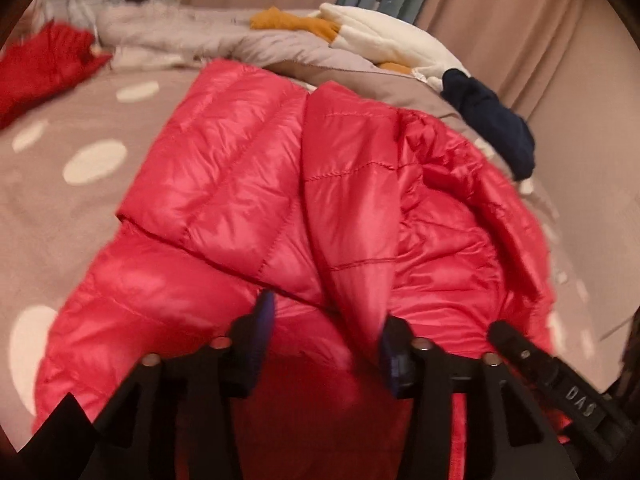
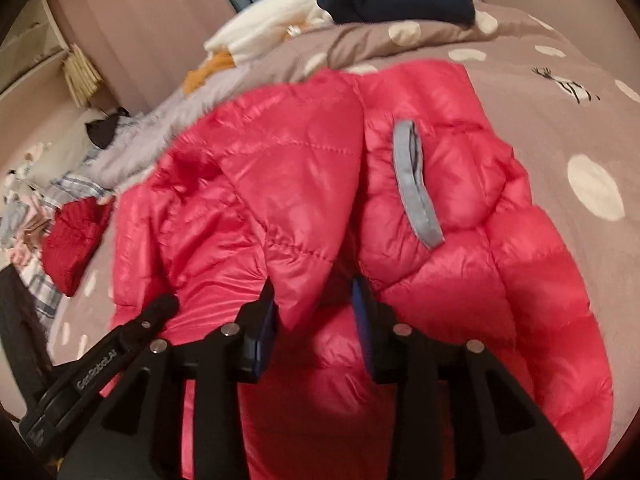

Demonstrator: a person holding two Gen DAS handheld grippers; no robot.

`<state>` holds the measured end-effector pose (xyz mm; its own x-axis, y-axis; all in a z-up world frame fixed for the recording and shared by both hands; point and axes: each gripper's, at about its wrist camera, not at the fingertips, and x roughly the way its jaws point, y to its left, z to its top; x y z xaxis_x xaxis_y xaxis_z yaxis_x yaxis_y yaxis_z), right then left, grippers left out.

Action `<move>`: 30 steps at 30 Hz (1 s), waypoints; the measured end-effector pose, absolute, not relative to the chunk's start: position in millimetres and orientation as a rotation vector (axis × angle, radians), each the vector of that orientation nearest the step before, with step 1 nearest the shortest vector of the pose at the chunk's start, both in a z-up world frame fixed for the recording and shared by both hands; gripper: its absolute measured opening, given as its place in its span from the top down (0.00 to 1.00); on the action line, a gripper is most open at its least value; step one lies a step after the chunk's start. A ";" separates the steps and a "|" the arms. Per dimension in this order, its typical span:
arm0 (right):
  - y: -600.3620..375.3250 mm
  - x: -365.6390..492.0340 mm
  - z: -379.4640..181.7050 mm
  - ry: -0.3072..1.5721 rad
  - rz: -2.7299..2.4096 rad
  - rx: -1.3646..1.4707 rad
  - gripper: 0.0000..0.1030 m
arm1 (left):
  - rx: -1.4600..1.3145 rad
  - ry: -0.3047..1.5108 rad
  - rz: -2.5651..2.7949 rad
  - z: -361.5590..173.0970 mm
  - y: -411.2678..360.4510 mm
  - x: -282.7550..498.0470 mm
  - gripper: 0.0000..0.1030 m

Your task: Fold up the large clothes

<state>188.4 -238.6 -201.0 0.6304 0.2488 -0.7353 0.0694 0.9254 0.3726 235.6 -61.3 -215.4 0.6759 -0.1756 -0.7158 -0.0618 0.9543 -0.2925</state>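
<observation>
A shiny red quilted puffer jacket [image 1: 240, 168] lies spread on a taupe bedspread with white dots. In the left wrist view, my left gripper [image 1: 326, 320] is open just above the jacket, with a raised fold of red fabric [image 1: 352, 200] between its blue-padded fingers [image 1: 264, 320]. In the right wrist view the jacket [image 2: 460, 280] shows a grey pocket trim [image 2: 414, 192]. My right gripper [image 2: 314, 300] is open, its fingers [image 2: 266, 312] on either side of a fold of the jacket.
The dotted bedspread [image 1: 72, 184] [image 2: 580, 128] carries other clothes: a dark red knit [image 1: 44, 64], a grey fur-trimmed coat [image 1: 168, 36], white [image 1: 384, 36], mustard [image 1: 292, 20] and navy [image 1: 492, 120] garments. Beige curtains [image 1: 520, 20] hang behind. More laundry [image 2: 32, 184] lies at left.
</observation>
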 end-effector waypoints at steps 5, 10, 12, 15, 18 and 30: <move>-242.4 200.3 -221.1 0.877 0.070 0.433 0.63 | -0.269 0.822 -0.054 -229.9 -64.8 244.5 0.32; -242.7 202.8 -230.4 0.837 0.062 0.441 0.63 | -0.264 0.825 -0.056 -235.9 -63.3 248.4 0.26; -240.1 203.2 -230.8 0.830 0.056 0.423 0.61 | -0.251 0.828 -0.049 -234.6 -64.3 244.8 0.26; -242.9 201.2 -227.9 0.821 0.075 0.452 0.59 | -0.263 0.820 -0.035 -228.8 -60.3 231.6 0.26; -248.8 187.6 -213.9 0.845 0.067 0.512 0.39 | -0.337 0.793 0.006 -216.7 -45.9 210.0 0.26; -332.7 56.1 -170.5 0.611 -0.070 0.704 0.06 | -0.650 0.647 0.237 -195.2 83.9 87.0 0.29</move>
